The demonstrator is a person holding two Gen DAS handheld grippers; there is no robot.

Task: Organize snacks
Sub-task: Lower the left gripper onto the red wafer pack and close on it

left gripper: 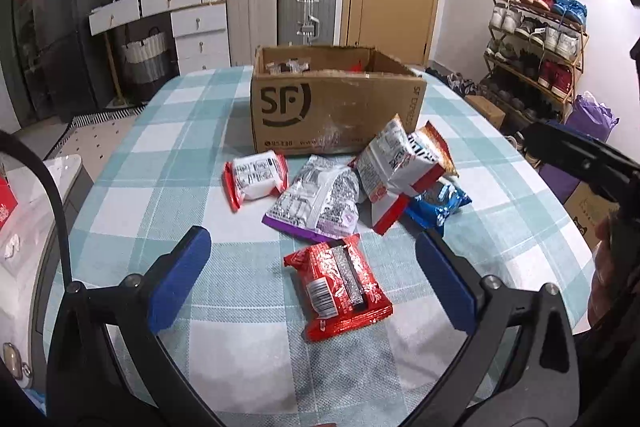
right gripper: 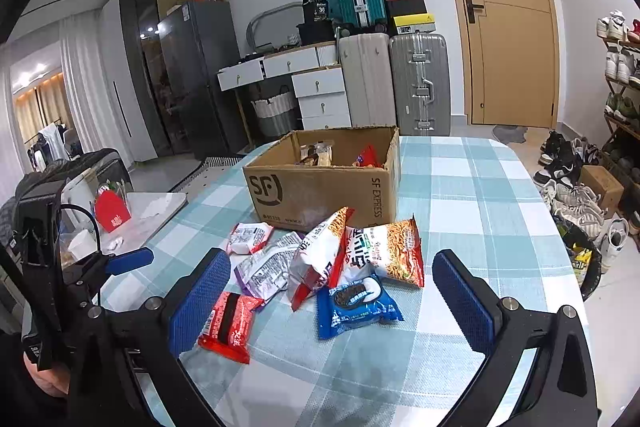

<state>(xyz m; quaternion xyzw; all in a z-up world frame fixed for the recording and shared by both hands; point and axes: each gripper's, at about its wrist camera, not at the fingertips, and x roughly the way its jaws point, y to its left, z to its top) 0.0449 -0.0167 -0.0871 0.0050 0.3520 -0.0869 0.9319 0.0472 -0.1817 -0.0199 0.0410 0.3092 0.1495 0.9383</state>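
Observation:
An open cardboard SF box [left gripper: 336,107] [right gripper: 320,191] stands on the checked tablecloth and holds a few snacks. In front of it lie several packets: a red packet [left gripper: 340,283] [right gripper: 230,319], a purple-edged silver packet [left gripper: 316,203] [right gripper: 268,267], a red-and-white packet [left gripper: 256,179] [right gripper: 248,237], a blue cookie packet [left gripper: 438,205] [right gripper: 356,305], and two noodle snack bags [left gripper: 400,163] [right gripper: 384,253]. My left gripper [left gripper: 312,279] is open and empty, its jaws either side of the red packet, above the table. My right gripper [right gripper: 332,299] is open and empty, near the blue packet.
The table [left gripper: 200,147] [right gripper: 460,187] has a rounded edge. A side table with a red item [right gripper: 112,213] stands to the left. Suitcases [right gripper: 416,79], drawers and a door stand behind. A shoe rack [left gripper: 536,43] and loose shoes [right gripper: 576,199] fill the right.

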